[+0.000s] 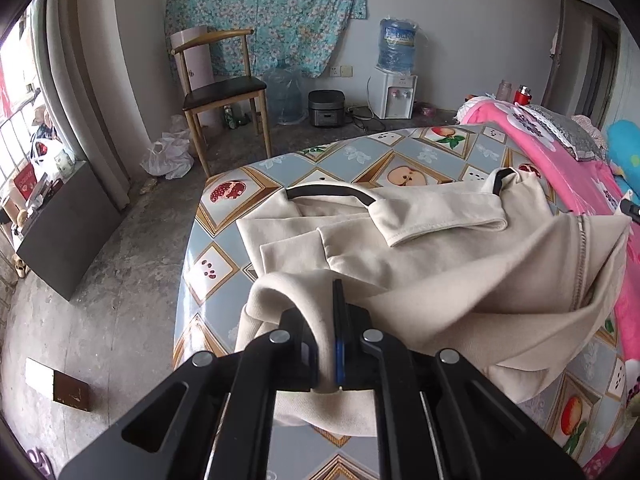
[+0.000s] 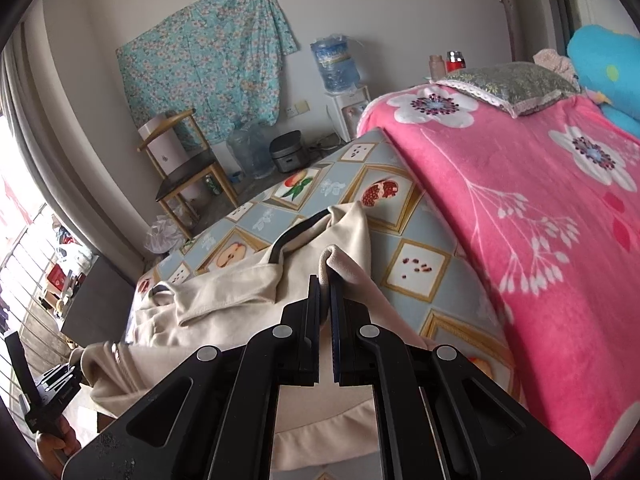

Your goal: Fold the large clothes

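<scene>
The cream garment (image 1: 432, 256) lies spread on the fruit-patterned desk (image 1: 224, 216), its black-trimmed collar (image 1: 332, 192) at 12 o'clock in the left wrist view. The left gripper (image 1: 326, 312) has its jaws pinching a raised fold of cream cloth at the near edge. The right gripper (image 2: 325, 292) pinches another fold (lifted clear of the desk), with the pink floral blanket (image 2: 520, 200) at 3 o'clock beside it.
</scene>
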`<state>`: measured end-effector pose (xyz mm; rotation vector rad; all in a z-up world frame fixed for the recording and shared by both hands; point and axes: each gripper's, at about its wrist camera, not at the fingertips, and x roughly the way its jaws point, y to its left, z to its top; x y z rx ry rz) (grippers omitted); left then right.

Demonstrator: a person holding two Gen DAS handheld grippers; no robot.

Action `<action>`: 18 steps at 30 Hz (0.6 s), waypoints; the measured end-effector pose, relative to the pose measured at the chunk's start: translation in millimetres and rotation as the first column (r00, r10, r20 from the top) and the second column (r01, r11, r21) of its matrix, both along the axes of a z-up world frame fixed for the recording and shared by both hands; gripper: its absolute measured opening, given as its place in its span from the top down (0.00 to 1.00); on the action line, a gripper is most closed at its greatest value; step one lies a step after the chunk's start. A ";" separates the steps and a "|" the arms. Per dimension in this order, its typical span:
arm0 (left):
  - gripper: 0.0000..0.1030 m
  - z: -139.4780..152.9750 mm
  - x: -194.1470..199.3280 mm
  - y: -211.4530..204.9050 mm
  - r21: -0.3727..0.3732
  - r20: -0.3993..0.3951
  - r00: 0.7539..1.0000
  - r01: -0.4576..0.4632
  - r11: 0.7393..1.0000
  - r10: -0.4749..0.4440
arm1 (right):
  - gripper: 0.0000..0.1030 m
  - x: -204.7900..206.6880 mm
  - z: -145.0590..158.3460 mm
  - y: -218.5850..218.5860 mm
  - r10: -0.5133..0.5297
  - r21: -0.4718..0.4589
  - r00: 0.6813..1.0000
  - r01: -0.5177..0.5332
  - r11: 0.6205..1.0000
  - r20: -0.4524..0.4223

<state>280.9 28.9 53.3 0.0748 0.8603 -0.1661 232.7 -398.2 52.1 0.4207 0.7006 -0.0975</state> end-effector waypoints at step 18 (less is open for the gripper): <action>0.38 -27.4 -43.1 71.0 -0.366 -0.103 0.990 -0.130 0.921 0.099 | 0.36 -52.5 -72.9 -19.7 0.146 0.314 0.979 -0.095 0.945 -0.143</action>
